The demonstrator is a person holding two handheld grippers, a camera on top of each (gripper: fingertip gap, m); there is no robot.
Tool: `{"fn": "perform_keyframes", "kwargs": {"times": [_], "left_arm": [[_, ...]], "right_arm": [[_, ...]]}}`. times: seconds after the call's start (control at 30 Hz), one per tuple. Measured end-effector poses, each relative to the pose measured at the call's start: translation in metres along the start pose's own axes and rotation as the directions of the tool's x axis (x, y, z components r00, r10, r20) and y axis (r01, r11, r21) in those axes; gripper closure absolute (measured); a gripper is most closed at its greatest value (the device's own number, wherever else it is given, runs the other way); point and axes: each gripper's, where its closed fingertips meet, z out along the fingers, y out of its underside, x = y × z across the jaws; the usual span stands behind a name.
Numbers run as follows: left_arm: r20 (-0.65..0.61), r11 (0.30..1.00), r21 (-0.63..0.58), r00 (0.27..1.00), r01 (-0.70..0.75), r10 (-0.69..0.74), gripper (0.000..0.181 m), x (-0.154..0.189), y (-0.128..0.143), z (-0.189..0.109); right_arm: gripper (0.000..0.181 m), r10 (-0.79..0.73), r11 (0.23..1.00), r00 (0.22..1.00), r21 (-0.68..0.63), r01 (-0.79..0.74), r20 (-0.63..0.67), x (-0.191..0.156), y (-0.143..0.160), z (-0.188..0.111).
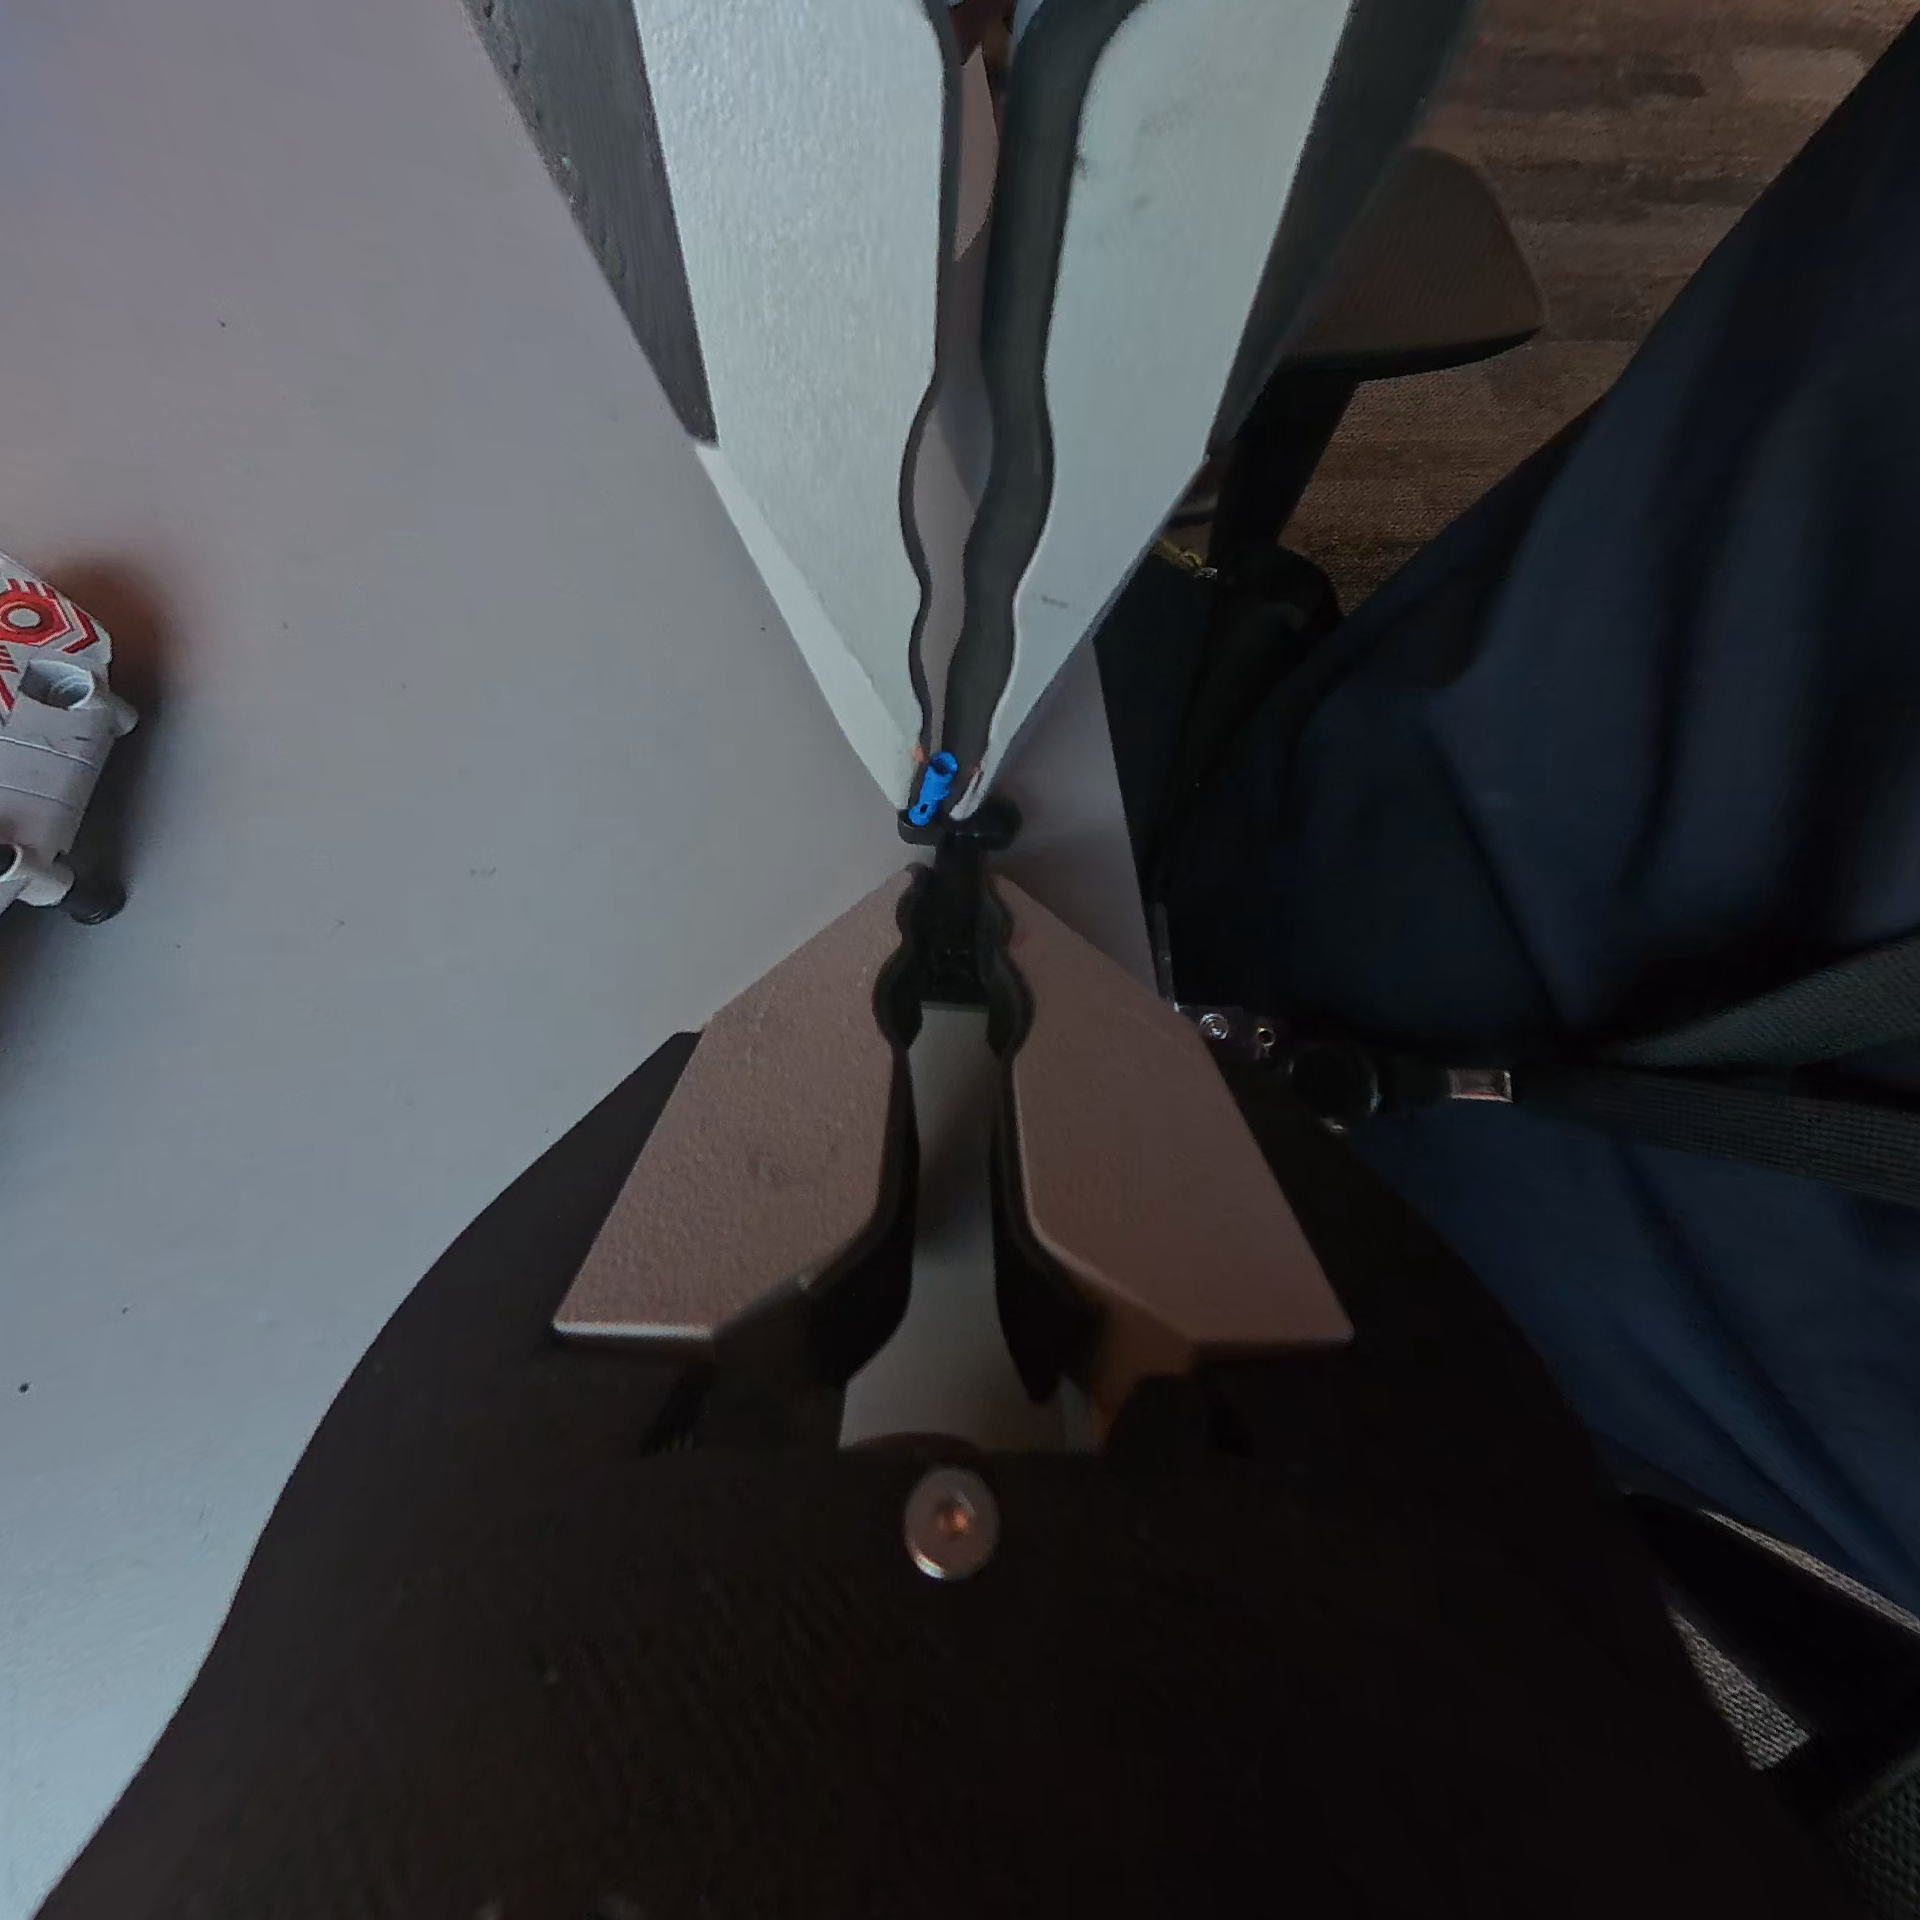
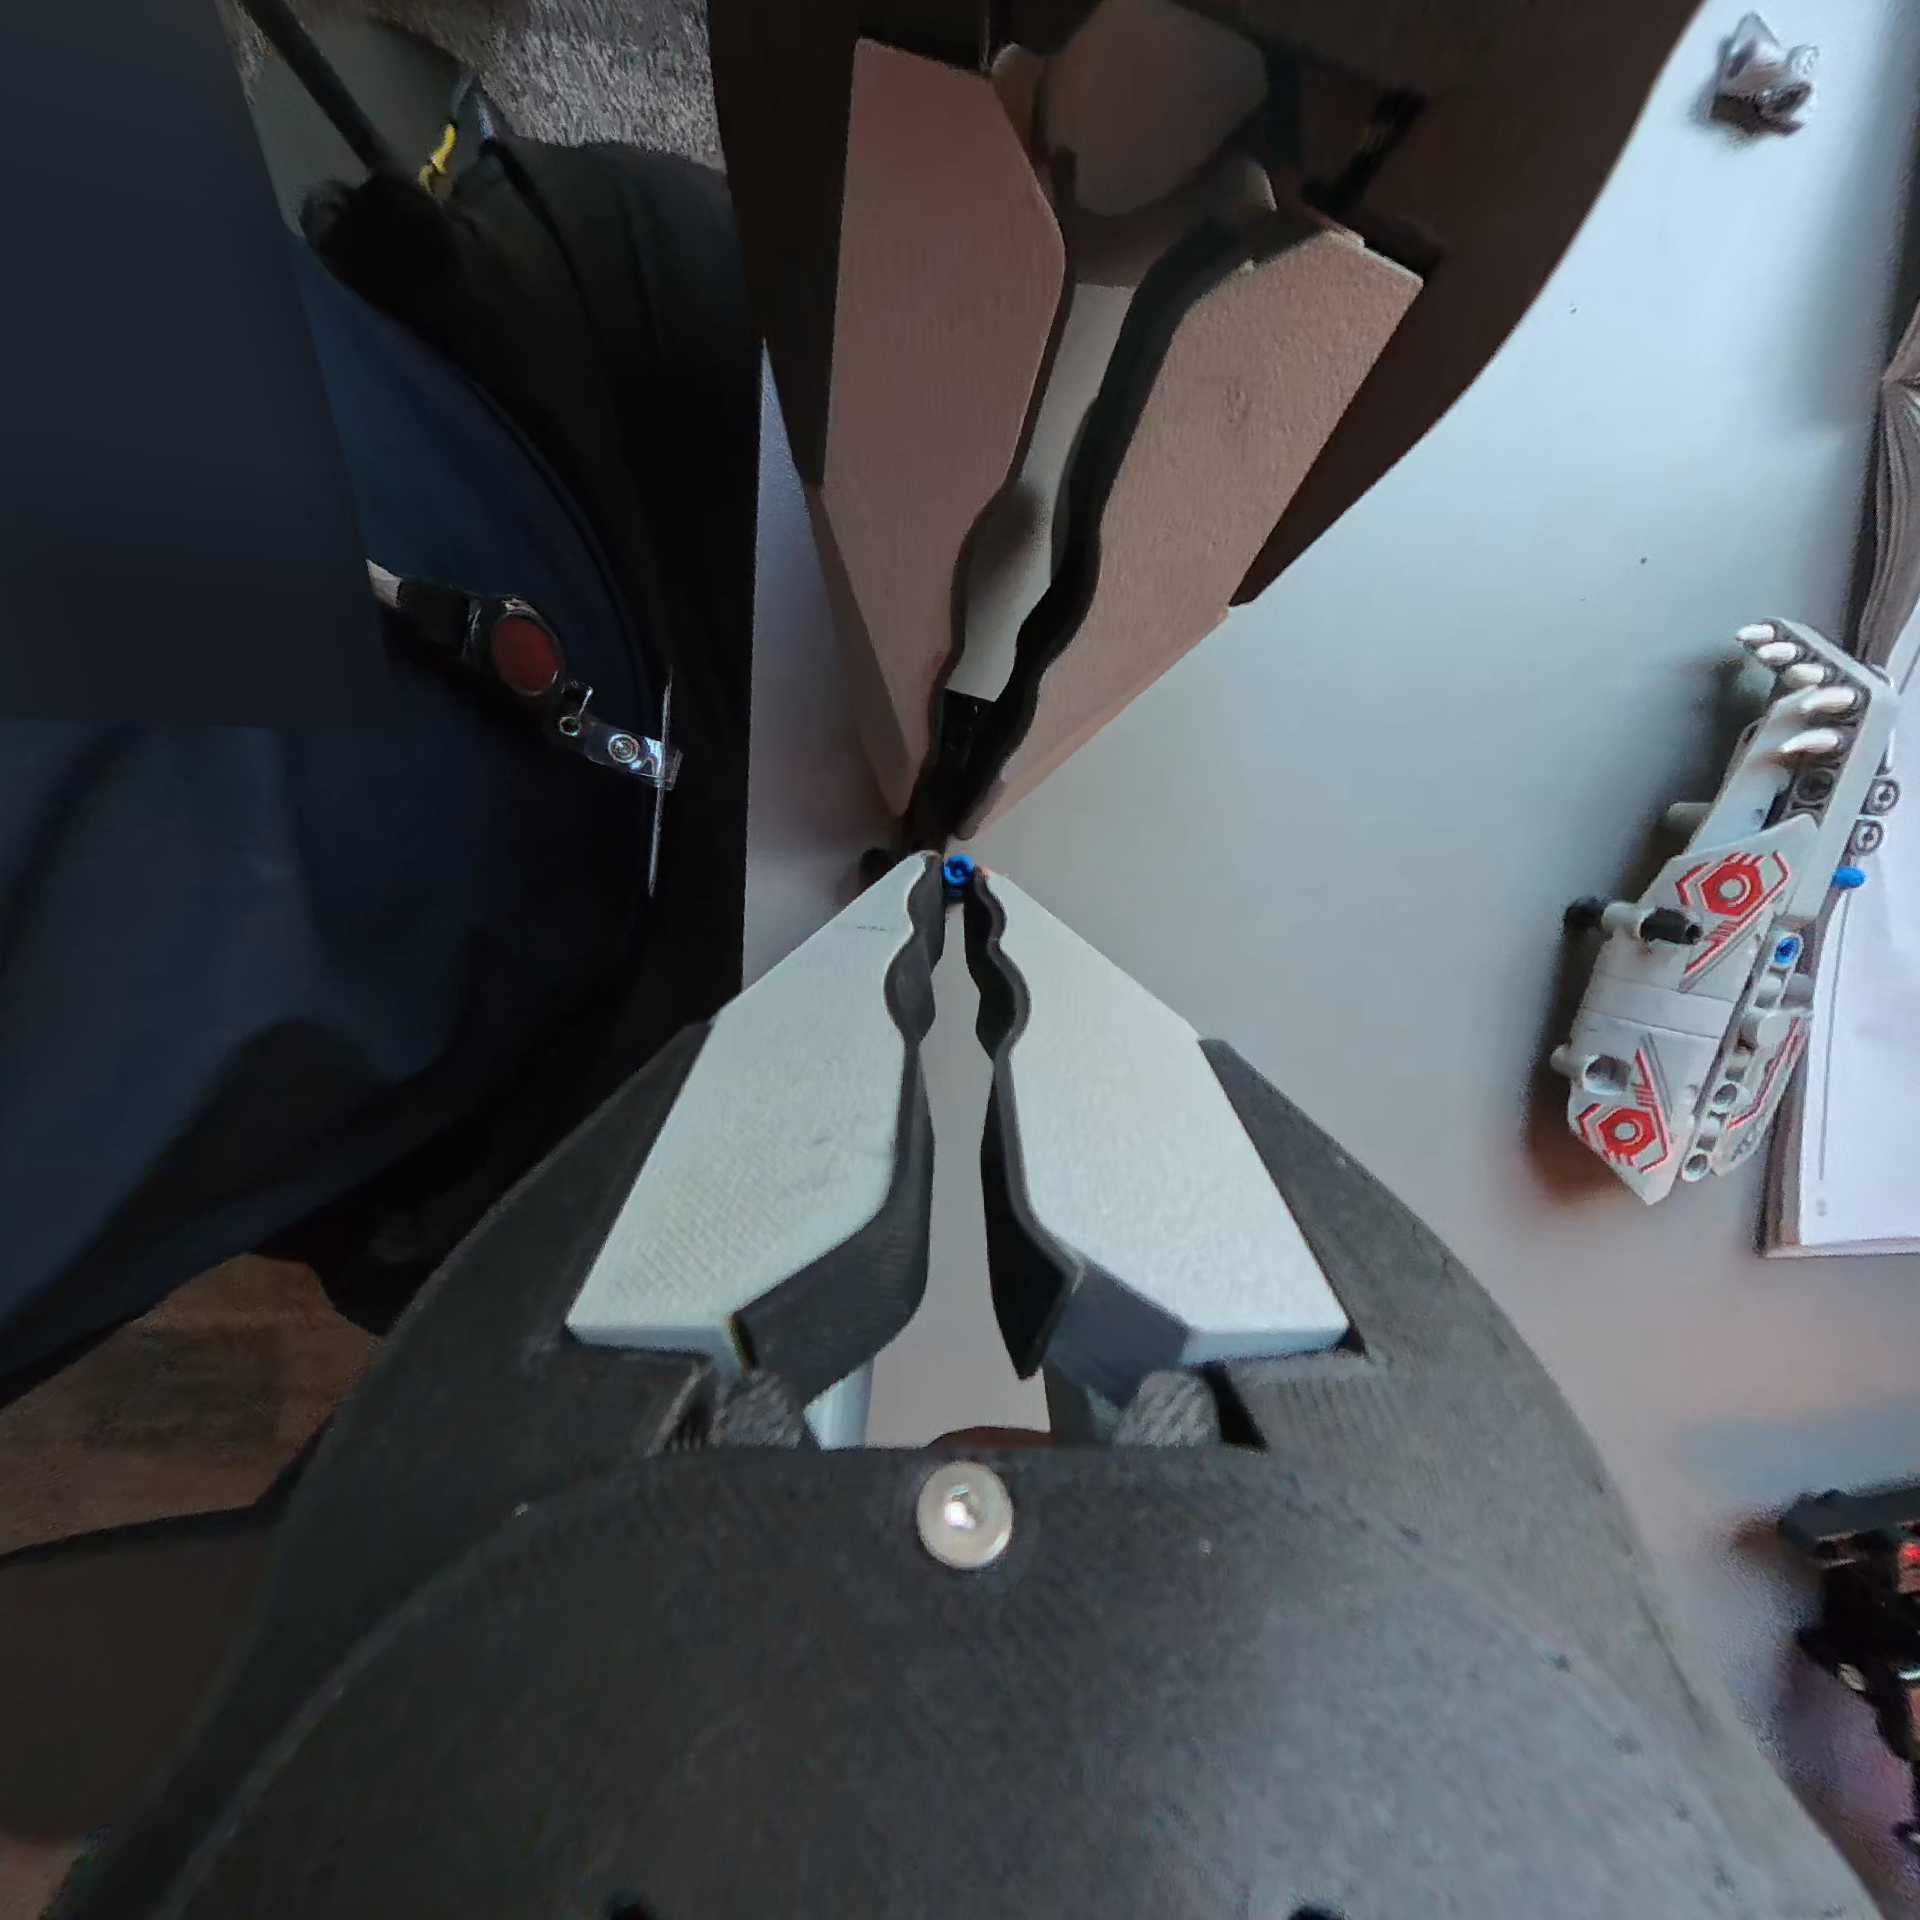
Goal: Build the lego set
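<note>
In the left wrist view my left gripper (image 1: 954, 883), with tan fingers, is shut on a small black lego piece (image 1: 985, 826) that sticks out past its tips. My right gripper (image 1: 940, 800), with pale grey fingers, comes in from above, tip to tip with it, shut on a small blue pin (image 1: 932, 790). The pin touches or nearly touches the black piece. In the right wrist view my right gripper (image 2: 954, 875) grips the blue pin (image 2: 956, 868). The left gripper (image 2: 935, 826) points down at it with the black piece (image 2: 961, 743) between its fingers.
A grey-white lego assembly with red markings (image 2: 1704, 935) lies on the grey table (image 2: 1351, 727) at the right, beside a paper booklet (image 2: 1860, 1091); it also shows in the left wrist view (image 1: 42, 727). A black lego part (image 2: 1860, 1579) and a small grey piece (image 2: 1761, 73) lie nearby. A person in dark blue clothing (image 2: 208, 831) sits at the table edge. My left and right fingertips are right by each other.
</note>
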Motion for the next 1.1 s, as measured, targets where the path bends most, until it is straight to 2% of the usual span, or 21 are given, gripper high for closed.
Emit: {"fn": "perform_keyframes", "kwargs": {"times": [0.03,0.6,0.77,0.87,1.1], "left_arm": [[0.000,1.000,0.000,1.000,-0.001,0.001,0.175,0.0001,-0.0001,0.0001],[0.003,1.000,0.001,1.000,0.011,-0.011,0.175,-0.0015,0.0005,-0.0011],[0.007,1.000,0.002,1.000,0.014,-0.014,0.175,-0.0023,0.0007,-0.0013],[0.009,1.000,0.003,1.000,0.017,-0.017,0.175,-0.0026,0.0005,-0.0013],[0.005,1.000,0.003,1.000,0.022,-0.022,0.175,-0.0026,0.0004,-0.0013]], "right_arm": [[0.179,0.009,1.000,1.000,0.010,-0.009,0.006,0.0000,0.0004,-0.0002],[0.179,0.018,0.997,1.000,0.072,-0.019,0.009,0.0036,-0.0003,0.0010],[0.181,0.071,0.992,0.997,0.106,-0.075,0.034,0.0020,0.0050,-0.0002],[0.180,0.037,0.997,0.999,0.060,-0.037,-0.001,0.0027,0.0048,-0.0007],[0.180,-0.088,0.987,0.996,-0.131,0.092,0.030,0.0034,0.0022,-0.0007]]}}
